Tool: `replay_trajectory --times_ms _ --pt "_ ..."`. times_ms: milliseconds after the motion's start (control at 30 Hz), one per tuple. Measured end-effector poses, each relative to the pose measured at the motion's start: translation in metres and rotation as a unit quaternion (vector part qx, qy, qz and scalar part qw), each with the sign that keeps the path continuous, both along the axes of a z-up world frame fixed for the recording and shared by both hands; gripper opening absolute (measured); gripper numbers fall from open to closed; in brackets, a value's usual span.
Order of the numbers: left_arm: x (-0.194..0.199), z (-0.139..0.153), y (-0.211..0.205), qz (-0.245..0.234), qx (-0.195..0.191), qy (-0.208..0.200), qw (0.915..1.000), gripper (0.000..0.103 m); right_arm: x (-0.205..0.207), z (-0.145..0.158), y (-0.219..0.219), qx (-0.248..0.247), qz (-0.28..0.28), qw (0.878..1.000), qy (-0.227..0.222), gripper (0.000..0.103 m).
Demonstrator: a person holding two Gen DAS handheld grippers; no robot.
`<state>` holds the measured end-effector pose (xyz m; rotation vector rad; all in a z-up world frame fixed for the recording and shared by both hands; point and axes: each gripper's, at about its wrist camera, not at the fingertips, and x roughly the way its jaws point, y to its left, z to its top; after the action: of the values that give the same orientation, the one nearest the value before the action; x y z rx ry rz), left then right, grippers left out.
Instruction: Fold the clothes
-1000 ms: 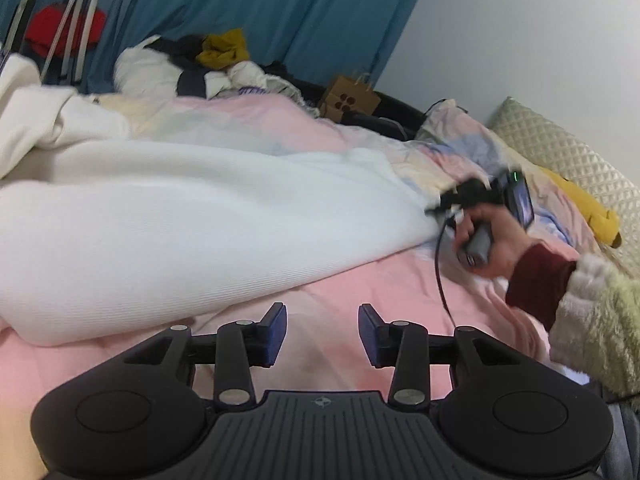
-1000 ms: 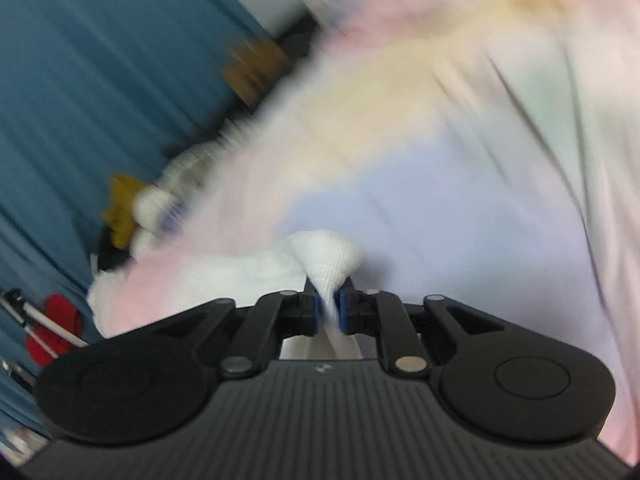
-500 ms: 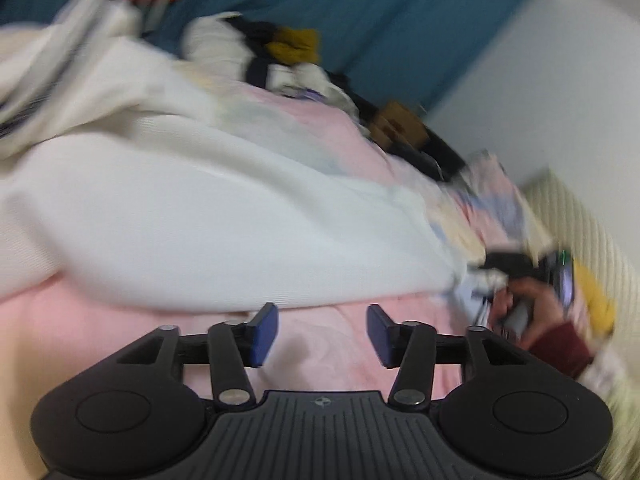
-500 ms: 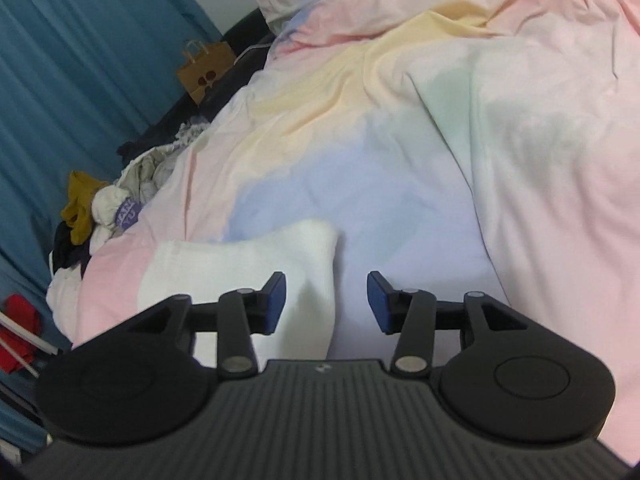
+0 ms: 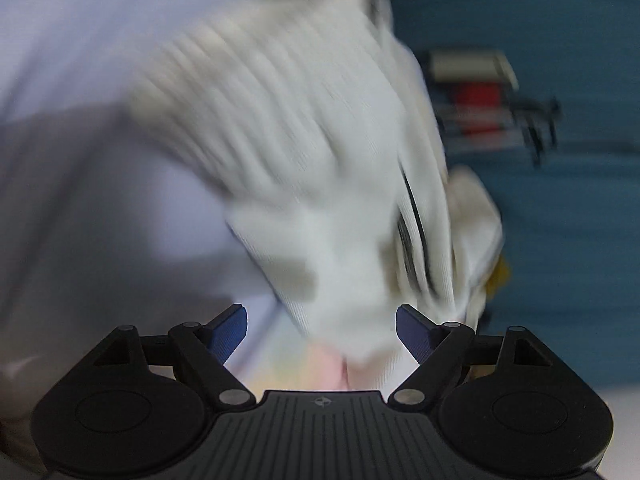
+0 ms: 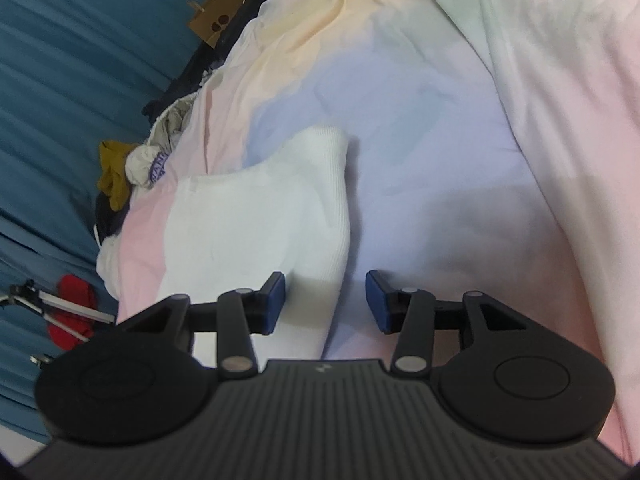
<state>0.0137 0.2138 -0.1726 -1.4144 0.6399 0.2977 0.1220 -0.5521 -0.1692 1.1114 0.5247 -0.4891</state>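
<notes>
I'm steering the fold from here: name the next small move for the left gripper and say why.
Probably steady the left gripper and close on the white ribbed garment just ahead. Its jaws are opening, with fabric between the pads but not pinched. The right gripper is opening too, with the folded white end lying released on the pastel bedspread.

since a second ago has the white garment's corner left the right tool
Yes. The white garment was pinched then; now it lies flat on the pastel duvet, and the right tool is opening, untouching.
</notes>
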Motion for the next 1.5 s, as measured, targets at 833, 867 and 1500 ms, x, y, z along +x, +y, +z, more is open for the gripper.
replay_trajectory --times_ms 833,867,1500 --pt "0.008 0.091 0.076 -0.012 0.069 -0.007 0.9975 0.009 0.007 0.048 -0.017 -0.142 -0.06 0.985 -0.079 0.007" --pt "0.006 0.091 0.077 -0.02 0.073 0.007 0.9971 0.009 0.002 0.049 -0.017 -0.148 -0.064 0.985 -0.066 0.007" --pt "-0.017 0.121 0.086 -0.096 0.128 0.046 0.986 0.062 -0.021 0.062 0.017 -0.256 -0.066 0.961 0.086 0.032"
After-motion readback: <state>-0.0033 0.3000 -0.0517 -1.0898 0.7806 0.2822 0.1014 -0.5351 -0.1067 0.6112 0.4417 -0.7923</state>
